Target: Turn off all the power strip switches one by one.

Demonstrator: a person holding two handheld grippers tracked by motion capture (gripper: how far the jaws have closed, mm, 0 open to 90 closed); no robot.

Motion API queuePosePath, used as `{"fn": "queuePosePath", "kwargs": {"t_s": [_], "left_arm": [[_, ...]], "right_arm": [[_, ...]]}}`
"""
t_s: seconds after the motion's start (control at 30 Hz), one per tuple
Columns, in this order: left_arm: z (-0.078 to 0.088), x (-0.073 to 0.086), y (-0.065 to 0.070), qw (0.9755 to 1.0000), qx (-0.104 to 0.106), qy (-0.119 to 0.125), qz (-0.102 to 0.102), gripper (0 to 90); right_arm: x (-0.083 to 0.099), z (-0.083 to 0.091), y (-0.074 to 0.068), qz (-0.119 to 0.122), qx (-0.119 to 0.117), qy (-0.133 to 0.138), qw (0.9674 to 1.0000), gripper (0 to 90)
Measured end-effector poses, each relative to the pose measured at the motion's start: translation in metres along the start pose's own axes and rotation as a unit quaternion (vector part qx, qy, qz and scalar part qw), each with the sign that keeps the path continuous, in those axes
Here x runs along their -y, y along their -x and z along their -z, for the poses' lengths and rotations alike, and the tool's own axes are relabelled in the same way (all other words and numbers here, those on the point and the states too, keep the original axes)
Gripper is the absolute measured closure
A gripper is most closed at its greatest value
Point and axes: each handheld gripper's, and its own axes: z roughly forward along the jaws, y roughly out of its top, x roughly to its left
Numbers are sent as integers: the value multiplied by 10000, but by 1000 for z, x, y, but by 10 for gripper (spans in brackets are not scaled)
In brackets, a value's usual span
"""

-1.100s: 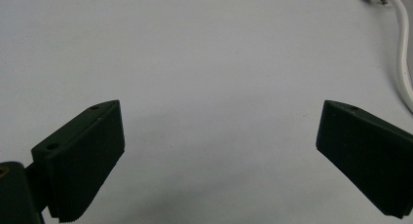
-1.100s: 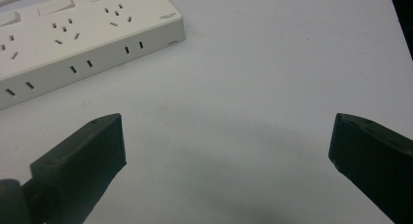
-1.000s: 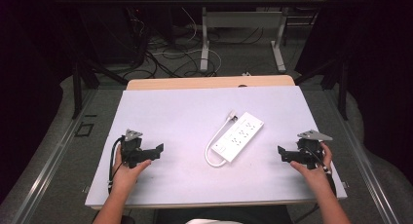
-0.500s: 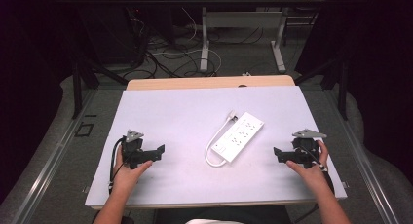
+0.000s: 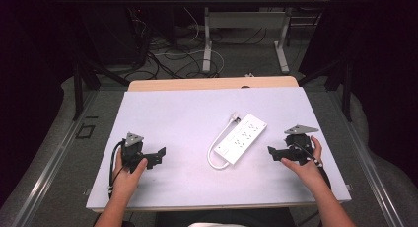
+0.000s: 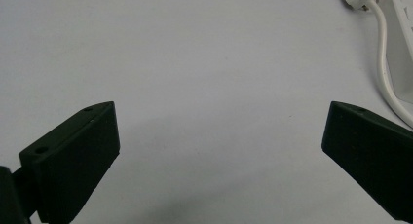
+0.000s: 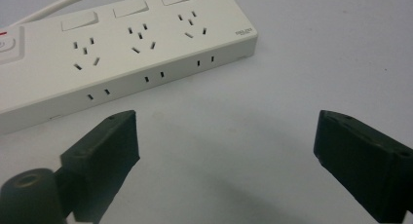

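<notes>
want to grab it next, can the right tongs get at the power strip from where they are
Probably yes: the right tongs stand open, aimed at the power strip, with bare table between them.

The power strip (image 5: 241, 138) is white with a white cord (image 5: 213, 155) — its sockets show as rows of small dark slits, and a touch of red marks the switch end (image 7: 4, 34). The table (image 5: 187, 118) is a plain pale lilac-grey, its far edge (image 5: 212, 84) light wood. Both grippers — left (image 5: 156, 155) and right (image 5: 274, 153) — are black, each topped by a grey plate.
</notes>
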Motion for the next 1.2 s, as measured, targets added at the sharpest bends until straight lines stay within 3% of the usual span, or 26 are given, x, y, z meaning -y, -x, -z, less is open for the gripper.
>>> {"fn": "queuePosePath", "kwargs": {"t_s": [0.53,0.8,1.0,1.2], "left_arm": [[-1,1,0,9999,-57,-99,-48,3],[-1,2,0,9999,-59,-127,-38,3],[-1,2,-1,9999,-64,-127,-48,3],[-2,2,-1,9999,-73,-137,-45,4]], "right_arm": [[-37,-8,-28,425,-465,-168,9979,238],[-47,-16,-46,788,-525,-298,9951,278],[-54,-22,-56,828,-551,-372,9944,284],[-60,-28,-64,912,-735,-463,9920,334]]}}
